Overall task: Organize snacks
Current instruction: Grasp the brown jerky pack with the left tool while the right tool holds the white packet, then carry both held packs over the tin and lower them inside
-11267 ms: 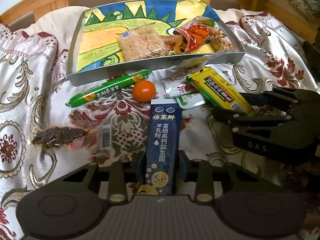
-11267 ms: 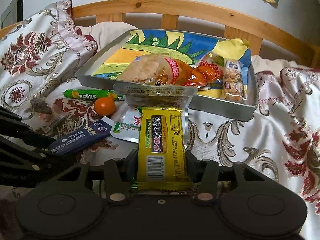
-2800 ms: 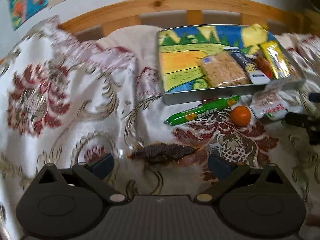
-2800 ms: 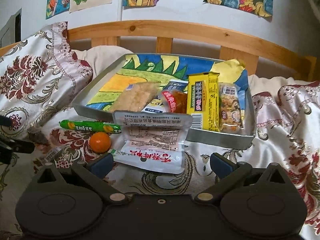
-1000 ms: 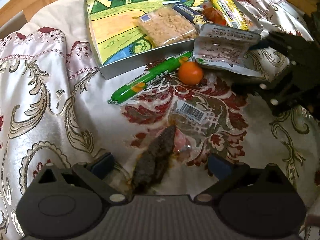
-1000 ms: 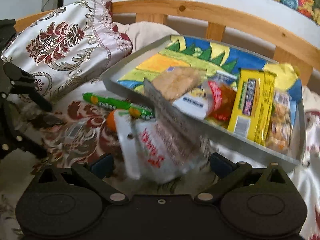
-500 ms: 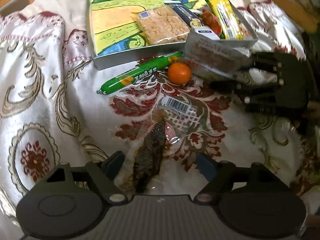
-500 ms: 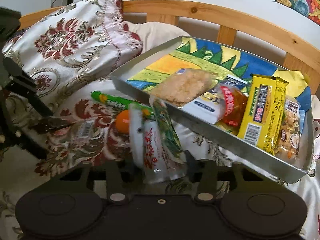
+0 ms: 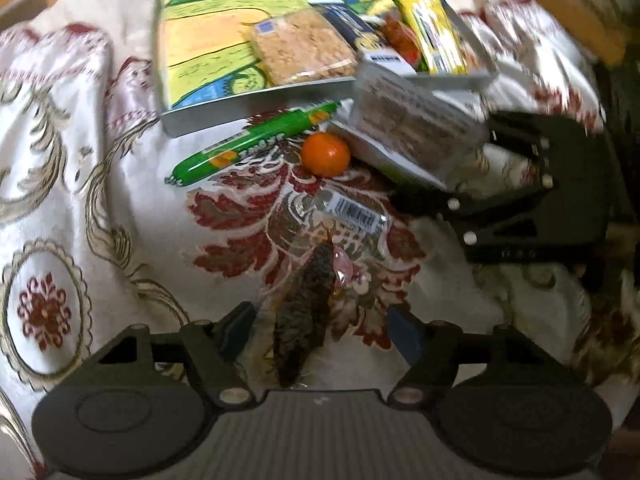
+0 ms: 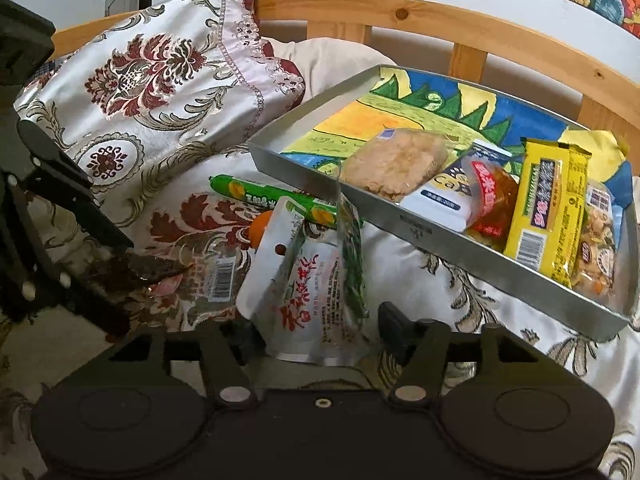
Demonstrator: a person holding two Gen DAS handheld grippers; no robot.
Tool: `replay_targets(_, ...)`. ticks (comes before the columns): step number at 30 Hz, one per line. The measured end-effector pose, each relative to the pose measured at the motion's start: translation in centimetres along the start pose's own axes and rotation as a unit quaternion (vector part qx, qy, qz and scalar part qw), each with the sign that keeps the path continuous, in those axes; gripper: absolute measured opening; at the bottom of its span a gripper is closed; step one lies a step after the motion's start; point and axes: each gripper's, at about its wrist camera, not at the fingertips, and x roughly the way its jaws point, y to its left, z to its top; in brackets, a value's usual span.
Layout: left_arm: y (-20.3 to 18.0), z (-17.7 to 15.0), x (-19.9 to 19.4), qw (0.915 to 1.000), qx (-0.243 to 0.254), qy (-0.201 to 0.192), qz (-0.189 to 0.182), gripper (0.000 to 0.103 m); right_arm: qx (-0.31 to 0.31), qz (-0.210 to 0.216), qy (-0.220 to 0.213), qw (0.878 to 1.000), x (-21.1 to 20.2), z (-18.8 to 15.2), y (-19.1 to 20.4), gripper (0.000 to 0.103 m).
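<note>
Looking down my left hand-held gripper (image 9: 318,330), I see a clear packet of dark dried meat (image 9: 308,300) lying between its 2 fingers, its long axis running straight away from me, barcode end far. The jaws are closing; the left pad is at the wrapper's edge and the right pad stands clear of it, so I don't call it gripped.

My right hand-held gripper (image 10: 316,330) has a white pouch with red lettering (image 10: 304,276) standing between its fingers, long axis up and leaning left, the hang-hole end on top. Its jaws are opening, with a gap showing at the right pad; whether the left pad is touching the pouch I cannot tell.

Beyond the pouch, a green sausage stick (image 10: 276,200) lies slantwise just beside the near wall of a metal tray (image 10: 420,232), with a small orange (image 9: 325,154) next to it. Inside the tray, lined with a bright drawing, 5 snacks sit side by side: a rice cake (image 10: 394,162), a blue-and-white pack (image 10: 448,196), an orange-red pack (image 10: 490,200), a yellow bar (image 10: 544,208) pointing toward the headboard, and a mixed-nut pack (image 10: 598,248).

Everything rests on a bed with a cream and maroon floral cover (image 9: 100,184), a matching pillow (image 10: 160,80), a wooden headboard (image 10: 440,20) and drawings on the white wall.
</note>
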Motion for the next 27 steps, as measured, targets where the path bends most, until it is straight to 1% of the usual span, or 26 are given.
replay_targets(3,-1.3,0.0,0.5,0.9988,0.042,0.011,0.024,0.075,-0.001,0.003,-0.002,1.000,0.3,0.0,0.0,0.065)
replay_targets(4,-1.6,0.0,0.5,0.9982,0.049,0.013,0.030,0.074,-0.002,0.004,-0.001,1.000,0.3,0.0,0.0,0.063)
replay_targets(5,-1.8,0.0,0.4,0.9978,0.055,0.015,0.034,0.070,-0.002,0.008,-0.001,1.000,0.2,0.0,0.0,0.055)
replay_targets(6,-1.9,0.1,0.4,0.9972,0.061,0.016,0.039,0.065,-0.001,0.013,-0.002,1.000,0.2,0.0,0.0,0.051)
replay_targets(7,-2.0,0.2,0.3,0.9968,0.064,0.019,0.044,0.062,0.000,0.013,-0.002,1.000,0.1,0.1,0.1,0.050)
replay_targets(8,-1.9,0.3,0.3,0.9965,0.065,0.021,0.049,0.057,-0.001,0.011,-0.003,1.000,0.1,0.1,0.2,0.049)
replay_targets(9,-1.8,0.4,0.3,0.9965,0.063,0.022,0.051,0.053,-0.002,0.010,-0.003,1.000,0.1,0.1,0.2,0.048)
replay_targets(12,-1.5,0.4,-0.1,0.9971,0.054,0.021,0.050,0.051,0.002,0.008,-0.003,1.000,-0.1,0.0,0.3,0.046)
replay_targets(14,-1.6,0.4,-0.3,0.9969,0.053,0.019,0.056,0.051,0.007,0.004,-0.002,1.000,-0.2,0.0,0.3,0.044)
replay_targets(17,-1.8,0.2,-0.9,0.9970,0.040,0.014,0.065,0.051,0.002,-0.008,0.001,1.000,-0.7,-0.1,0.7,0.041)
replay_targets(19,-2.0,0.2,-1.3,0.9975,0.029,0.010,0.064,0.050,-0.008,-0.018,0.003,1.000,-1.1,-0.2,1.0,0.040)
replay_targets(21,-1.8,0.3,-1.7,0.9987,0.006,0.011,0.049,0.050,-0.019,-0.030,0.002,0.999,-1.6,-0.3,1.4,0.039)
replay_targets(24,-1.9,0.2,-2.2,0.9983,-0.004,0.002,0.058,0.050,-0.041,-0.049,-0.002,0.998,-2.2,-0.3,2.1,0.039)
replay_targets(27,-1.6,0.0,-2.7,0.9985,-0.031,-0.001,0.045,0.050,-0.063,-0.066,-0.009,0.996,-2.8,-0.3,2.8,0.039)
